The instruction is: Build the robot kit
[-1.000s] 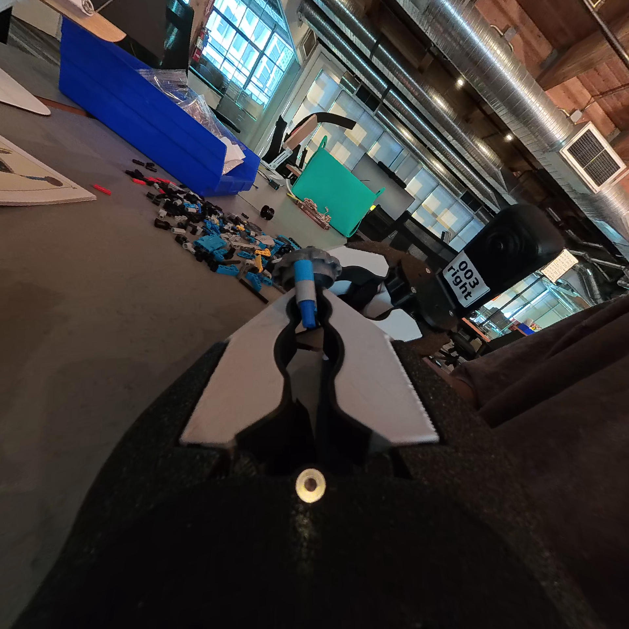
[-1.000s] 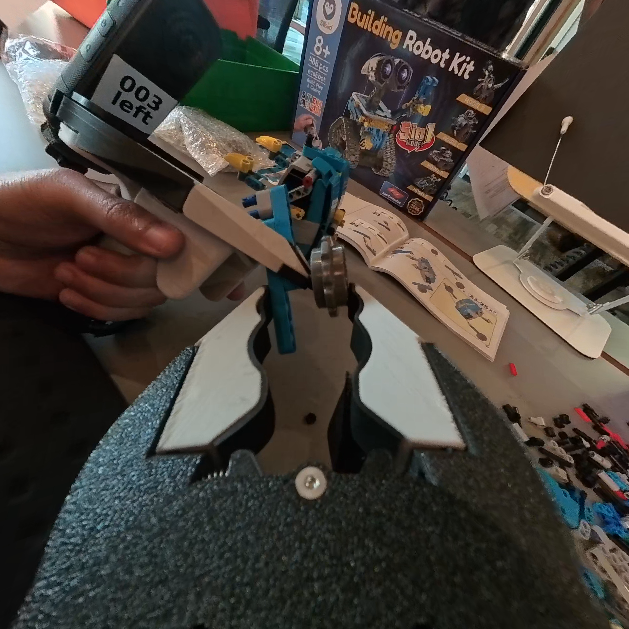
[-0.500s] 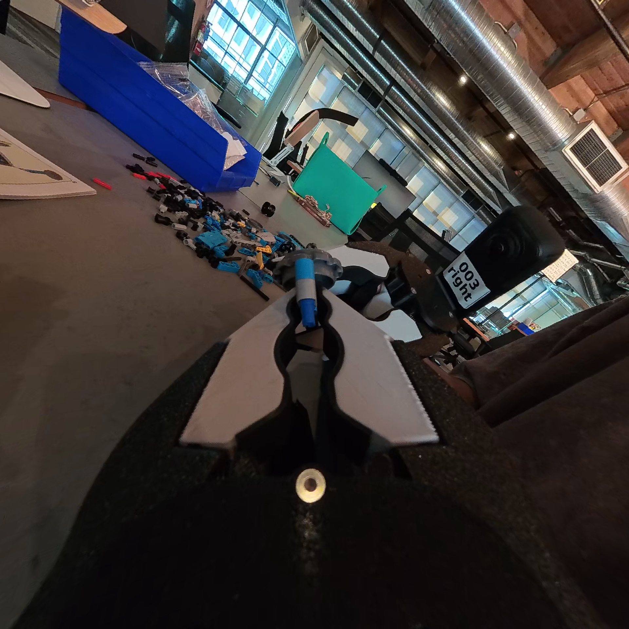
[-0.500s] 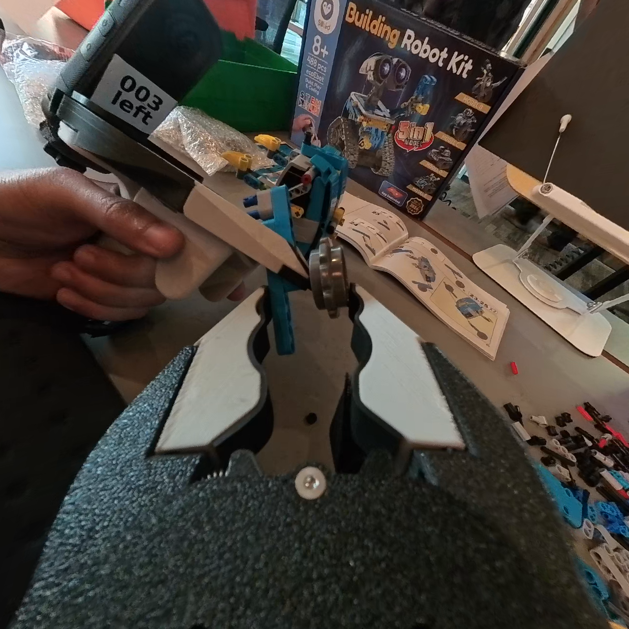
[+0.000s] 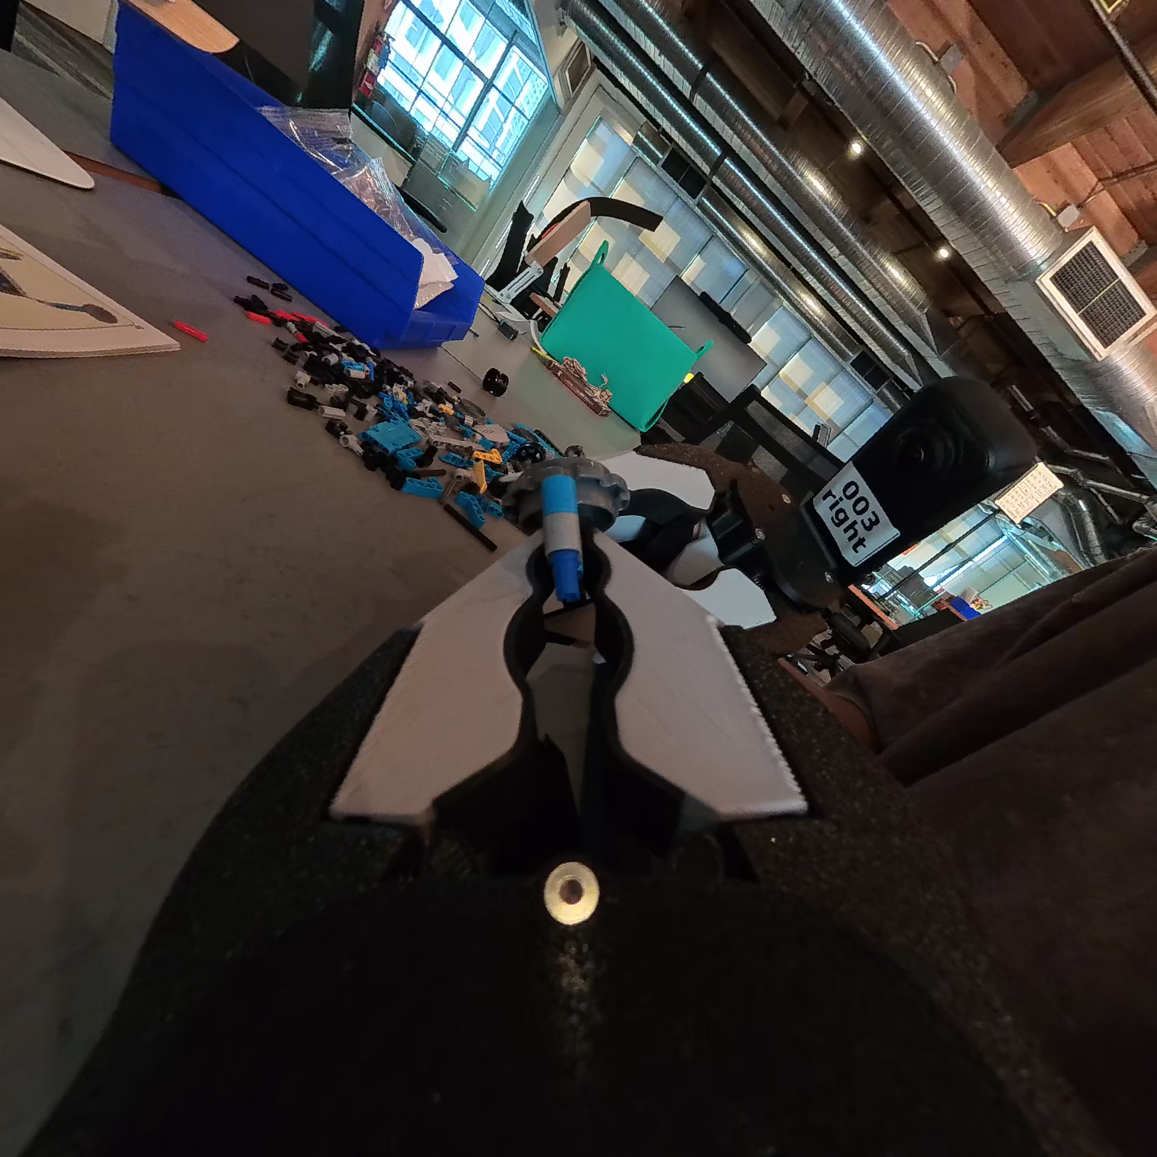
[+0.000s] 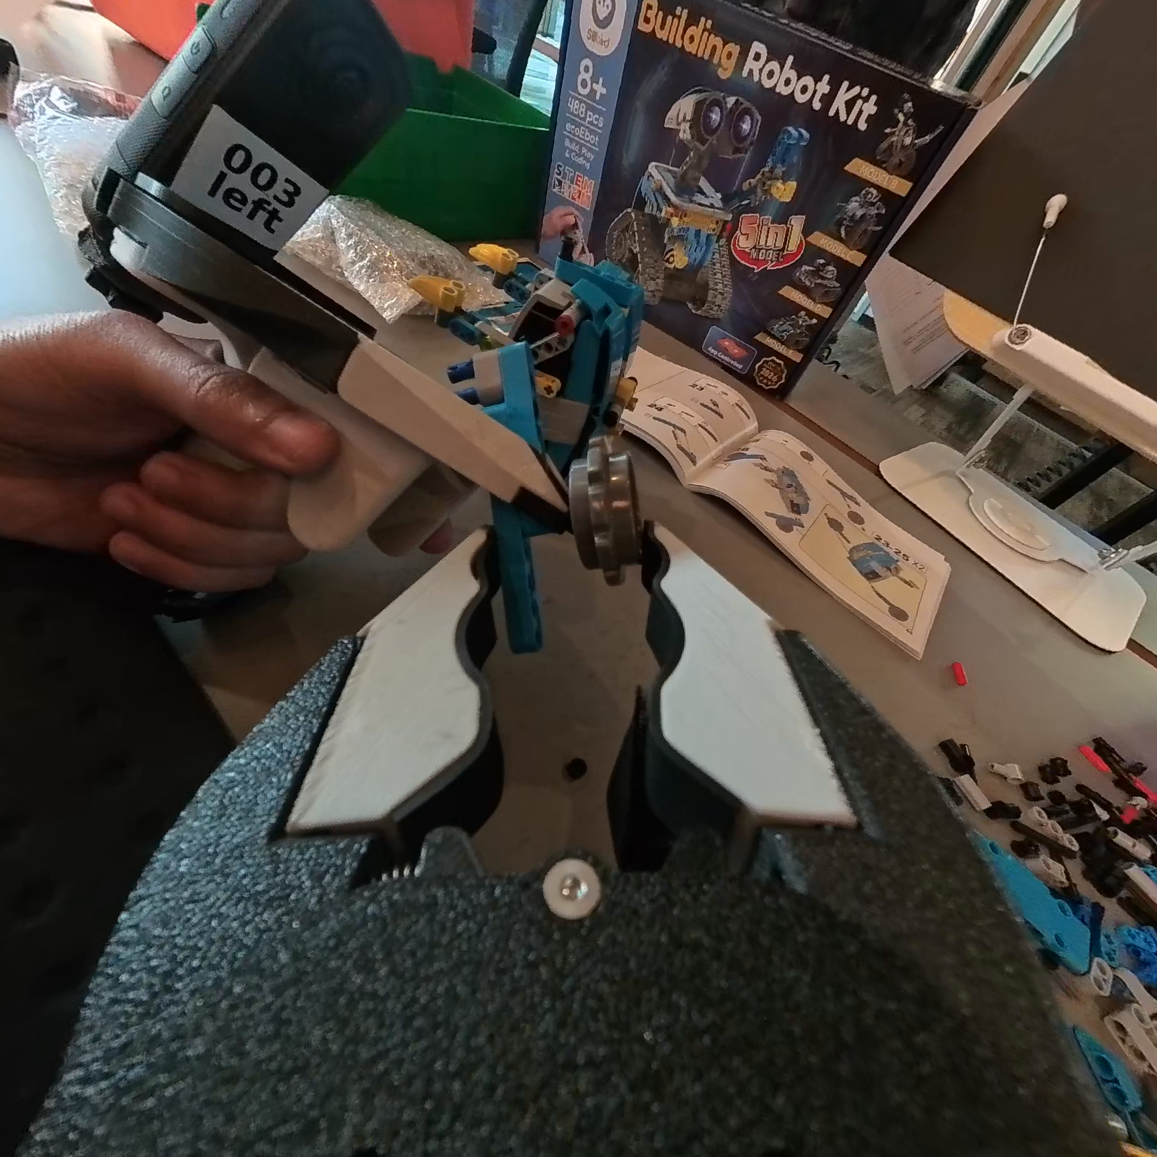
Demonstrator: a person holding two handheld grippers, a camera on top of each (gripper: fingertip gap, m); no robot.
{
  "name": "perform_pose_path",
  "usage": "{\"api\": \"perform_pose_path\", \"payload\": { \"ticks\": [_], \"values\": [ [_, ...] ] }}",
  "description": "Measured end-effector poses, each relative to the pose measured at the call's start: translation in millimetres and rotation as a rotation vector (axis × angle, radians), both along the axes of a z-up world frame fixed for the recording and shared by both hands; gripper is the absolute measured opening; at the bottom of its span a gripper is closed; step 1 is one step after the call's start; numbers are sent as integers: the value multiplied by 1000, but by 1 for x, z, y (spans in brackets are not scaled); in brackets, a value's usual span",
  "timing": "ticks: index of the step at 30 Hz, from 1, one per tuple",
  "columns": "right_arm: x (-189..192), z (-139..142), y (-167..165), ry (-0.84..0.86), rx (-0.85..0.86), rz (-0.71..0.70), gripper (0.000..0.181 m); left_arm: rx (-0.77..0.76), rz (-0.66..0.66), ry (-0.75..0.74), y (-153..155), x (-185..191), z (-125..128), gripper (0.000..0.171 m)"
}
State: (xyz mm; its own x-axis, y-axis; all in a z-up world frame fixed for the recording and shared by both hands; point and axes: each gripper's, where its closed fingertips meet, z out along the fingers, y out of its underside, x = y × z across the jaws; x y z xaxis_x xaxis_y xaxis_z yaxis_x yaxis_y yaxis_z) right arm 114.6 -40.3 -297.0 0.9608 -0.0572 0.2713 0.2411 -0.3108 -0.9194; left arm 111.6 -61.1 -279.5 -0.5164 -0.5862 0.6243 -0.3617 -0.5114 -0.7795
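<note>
My left gripper [image 5: 566,557] is shut on a short blue-and-grey pin [image 5: 559,519] that goes into a grey gear [image 5: 595,494]. In the right wrist view my right gripper [image 6: 566,551] is shut across a blue brick assembly [image 6: 519,563] and the same grey gear [image 6: 604,507], with one finger on the blue beam and the other on the gear. The left gripper [image 6: 545,501], held by a hand [image 6: 156,426], pinches in from the left between beam and gear. The right gripper also shows in the left wrist view [image 5: 689,519], just behind the gear.
A kit box [image 6: 751,156] stands at the back, with an open instruction booklet [image 6: 782,488] before it. Loose small parts [image 5: 407,426] lie on the grey table, also showing in the right wrist view [image 6: 1064,814]. A blue bin [image 5: 263,206], a green bin [image 6: 451,169], bubble wrap [image 6: 375,250] and a white lamp base [image 6: 1014,532] stand around. My left and right fingertips are right by each other.
Almost nothing. The assembly and the left gripper have shifted very slightly in the right wrist view. Both grips are the same.
</note>
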Motion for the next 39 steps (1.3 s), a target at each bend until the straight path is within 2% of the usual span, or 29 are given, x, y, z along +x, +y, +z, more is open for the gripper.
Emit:
{"api": "perform_pose_path", "payload": {
  "ticks": [18, 24, 30, 39],
  "values": [
    [0, 0, -2, 8, 5, 8, 45, 4, -6, -1, -2, 0, 0, 8],
    [-1, 5, -3, -75, 20, -19, 45, 2, -7, -21, -2, -2, 3, 7],
    [9, 6, -3, -27, 33, -45, 45, -47, 36, -32, 10, -2, 8, 8],
    [7, 5, 2, -7, 43, -33, 45, 83, 70, -72, 12, -5, 9, 7]
  ]
}}
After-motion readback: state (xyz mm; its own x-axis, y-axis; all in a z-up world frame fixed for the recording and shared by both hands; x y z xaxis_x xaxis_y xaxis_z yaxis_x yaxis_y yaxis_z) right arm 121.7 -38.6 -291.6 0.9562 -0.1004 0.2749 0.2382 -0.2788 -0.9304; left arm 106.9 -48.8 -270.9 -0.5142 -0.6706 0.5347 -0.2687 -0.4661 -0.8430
